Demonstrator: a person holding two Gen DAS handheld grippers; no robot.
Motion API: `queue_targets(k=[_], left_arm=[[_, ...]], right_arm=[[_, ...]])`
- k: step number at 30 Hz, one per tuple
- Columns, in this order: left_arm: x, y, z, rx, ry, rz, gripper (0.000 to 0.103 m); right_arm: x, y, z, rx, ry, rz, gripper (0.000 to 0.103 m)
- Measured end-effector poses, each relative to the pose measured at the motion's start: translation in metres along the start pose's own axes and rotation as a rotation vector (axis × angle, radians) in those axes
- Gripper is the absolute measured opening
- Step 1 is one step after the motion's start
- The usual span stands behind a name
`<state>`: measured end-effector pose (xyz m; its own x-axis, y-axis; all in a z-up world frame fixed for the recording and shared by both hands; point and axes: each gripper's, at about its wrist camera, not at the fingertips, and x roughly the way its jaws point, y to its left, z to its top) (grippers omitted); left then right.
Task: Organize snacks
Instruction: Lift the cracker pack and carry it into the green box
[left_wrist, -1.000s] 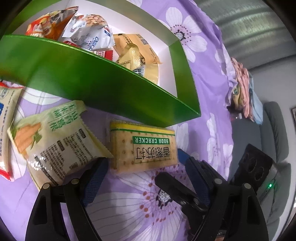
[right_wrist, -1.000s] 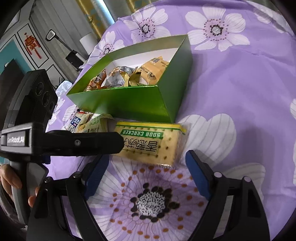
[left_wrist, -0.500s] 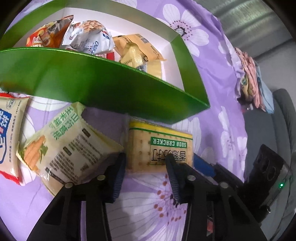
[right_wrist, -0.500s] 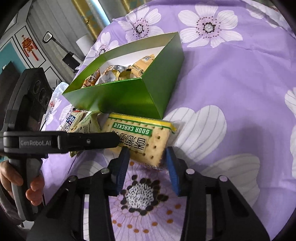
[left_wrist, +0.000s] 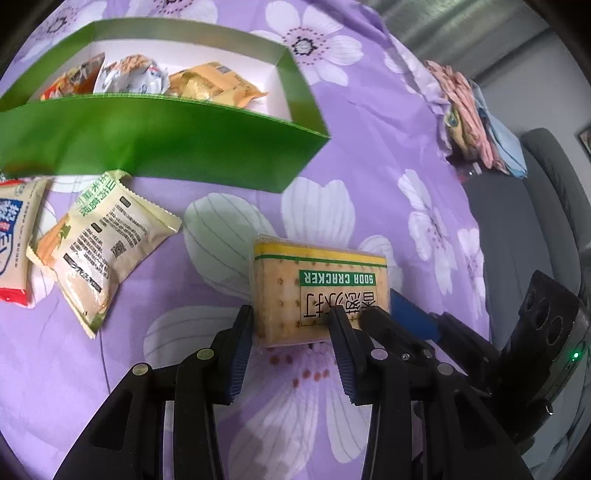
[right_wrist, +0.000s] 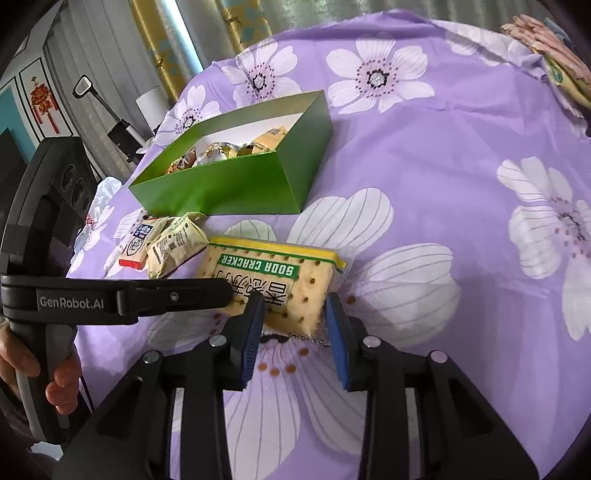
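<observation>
1. Together, we hold the cracker pack (left_wrist: 319, 291) at its near edge with both claws: the left gripper (left_wrist: 291, 325) pinches the left part of that edge, and the right gripper (right_wrist: 293, 314) has its pads on the right corner, its jaws closing on the pack.
2. Note that the pack sits just above the cloth (right_wrist: 443, 147), in front of the green box (left_wrist: 166, 136) and apart from it; two loose packets (left_wrist: 99, 243) lie to its left.
3. We judge the step in hand to be carrying the pack to the box, which already holds several snacks (left_wrist: 207, 83) on its left side.
4. To do it well, we should raise both hands evenly, so that the pack stays flat and does not bend between the two grips.
5. We should clear the near wall of the box before moving in, and aim for the bare white floor (left_wrist: 271, 96) at its right end.
6. Pressing lightly matters, since crackers probably break under a hard squeeze.
</observation>
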<state>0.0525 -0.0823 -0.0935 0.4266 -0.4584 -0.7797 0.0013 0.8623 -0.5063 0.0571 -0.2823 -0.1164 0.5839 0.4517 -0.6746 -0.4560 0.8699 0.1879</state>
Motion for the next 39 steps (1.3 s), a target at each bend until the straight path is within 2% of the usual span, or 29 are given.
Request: queue_targets(k=[9,18,24,31,39], left_arm=[[-0.035,-0.005,0.006,0.024,-0.085,-0.010,0.041],[-0.066,0.005,0.042,0.026,-0.184,0.004,0.041],[-0.076,0.021,0.068,0.016,-0.229,0.031,0.041],[-0.078,0.048,0.092,-0.017,-0.240,0.053,0.041],[-0.059,0.081,0.111,-0.072,-0.201,0.070,0.041]], right_arm=[[-0.020,0.021,0.019,-0.054,-0.071,-0.007,0.034],[-0.018,0.047,0.062,-0.120,-0.133,0.017,0.034],[0.001,0.060,0.094,-0.145,-0.157,0.048,0.034],[0.033,0.071,0.122,-0.152,-0.145,0.076,0.034],[0.074,0.075,0.136,-0.138,-0.085,0.085,0.034]])
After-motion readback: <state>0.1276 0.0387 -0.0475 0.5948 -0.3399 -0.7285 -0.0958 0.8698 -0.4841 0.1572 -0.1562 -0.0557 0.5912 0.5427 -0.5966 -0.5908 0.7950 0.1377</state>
